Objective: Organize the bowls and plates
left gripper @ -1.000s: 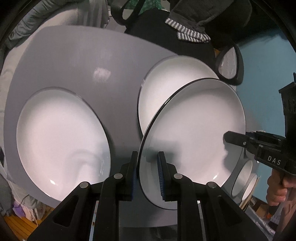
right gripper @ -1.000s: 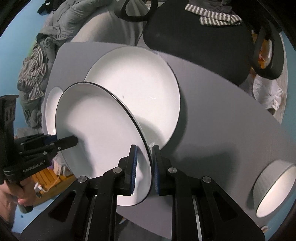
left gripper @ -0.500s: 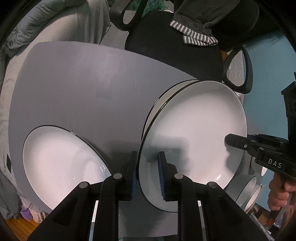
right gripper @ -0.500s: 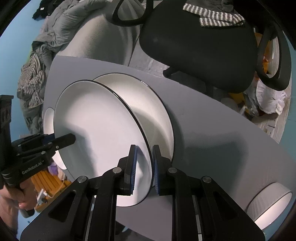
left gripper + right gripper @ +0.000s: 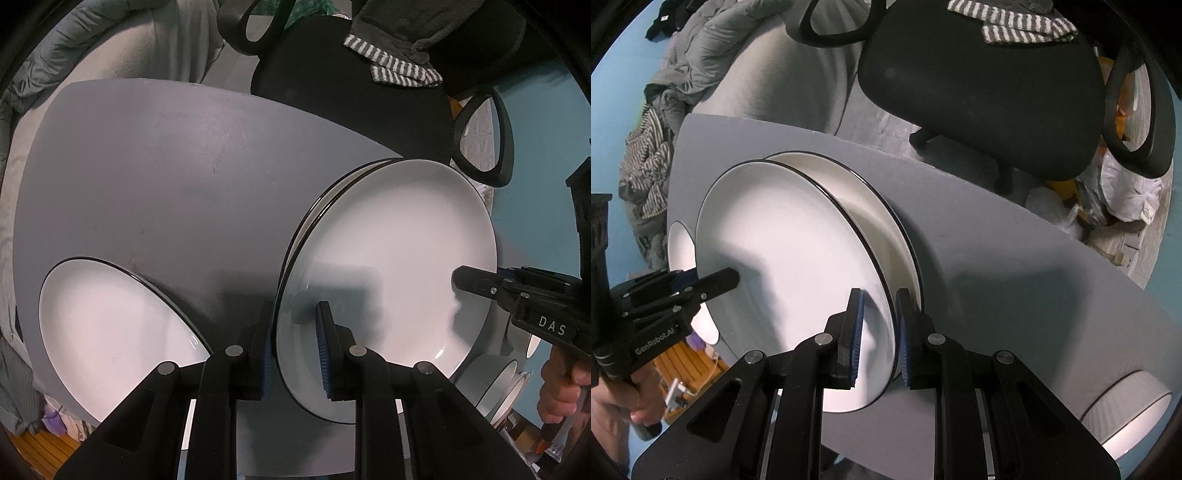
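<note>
A white plate with a black rim (image 5: 388, 288) (image 5: 783, 258) hangs tilted between both grippers. My left gripper (image 5: 294, 314) is shut on its near left rim. My right gripper (image 5: 880, 299) is shut on the opposite rim. Each view shows the other gripper, the right gripper (image 5: 465, 277) and the left gripper (image 5: 733, 277), at the far rim. Directly under the held plate a second plate (image 5: 321, 206) (image 5: 871, 206) lies on the grey table (image 5: 166, 166), mostly covered. A third plate (image 5: 110, 332) (image 5: 677, 247) lies apart on the left.
White bowls (image 5: 498, 384) (image 5: 1126, 410) stand at the table's right end. A black office chair (image 5: 351, 92) (image 5: 979, 92) with a striped cloth stands behind the table. Grey bedding and clothes (image 5: 646, 166) lie beyond the left edge. Bare table shows between the plates.
Both grippers have carried the held plate across and down over the second plate, which now shows only as a sliver of rim. The third plate has slid toward the left edge of view.
</note>
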A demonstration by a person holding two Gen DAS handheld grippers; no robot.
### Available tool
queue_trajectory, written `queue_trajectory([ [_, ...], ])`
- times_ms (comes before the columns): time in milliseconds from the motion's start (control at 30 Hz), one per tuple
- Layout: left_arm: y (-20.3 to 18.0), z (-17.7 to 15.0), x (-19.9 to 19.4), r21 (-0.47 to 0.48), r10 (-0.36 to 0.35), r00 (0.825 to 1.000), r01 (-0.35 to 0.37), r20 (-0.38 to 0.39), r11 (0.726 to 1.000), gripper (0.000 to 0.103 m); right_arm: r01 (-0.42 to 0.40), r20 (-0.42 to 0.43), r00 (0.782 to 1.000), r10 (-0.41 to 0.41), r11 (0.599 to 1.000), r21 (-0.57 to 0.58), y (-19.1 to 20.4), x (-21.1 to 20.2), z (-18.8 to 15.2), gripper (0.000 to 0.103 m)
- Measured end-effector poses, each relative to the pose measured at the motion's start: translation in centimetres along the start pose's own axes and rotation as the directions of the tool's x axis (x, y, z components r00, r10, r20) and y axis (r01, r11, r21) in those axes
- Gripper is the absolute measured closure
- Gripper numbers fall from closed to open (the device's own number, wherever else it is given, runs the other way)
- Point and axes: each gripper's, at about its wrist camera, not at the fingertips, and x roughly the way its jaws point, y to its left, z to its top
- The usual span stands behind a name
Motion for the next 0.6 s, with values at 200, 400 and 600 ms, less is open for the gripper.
queue_trajectory([
  [200,-0.2,0.1,0.2,0.002,0.012,1.0,-0.012,-0.001,1.0,0.081,0.018,-0.006,1.0,-0.018,1.0,0.004,0.2,0.0,0.3,0.086],
  [400,-0.2,0.3,0.3,0.0,0.011,1.0,-0.011,-0.009,1.0,0.081,0.046,-0.04,0.998,-0.045,0.999,0.006,0.7,0.3,0.6,0.082],
  [600,-0.3,0.3,0.3,-0.001,0.015,1.0,-0.015,-0.005,1.0,0.081,0.08,-0.078,0.994,-0.079,0.997,0.011,1.2,0.5,1.1,0.076],
])
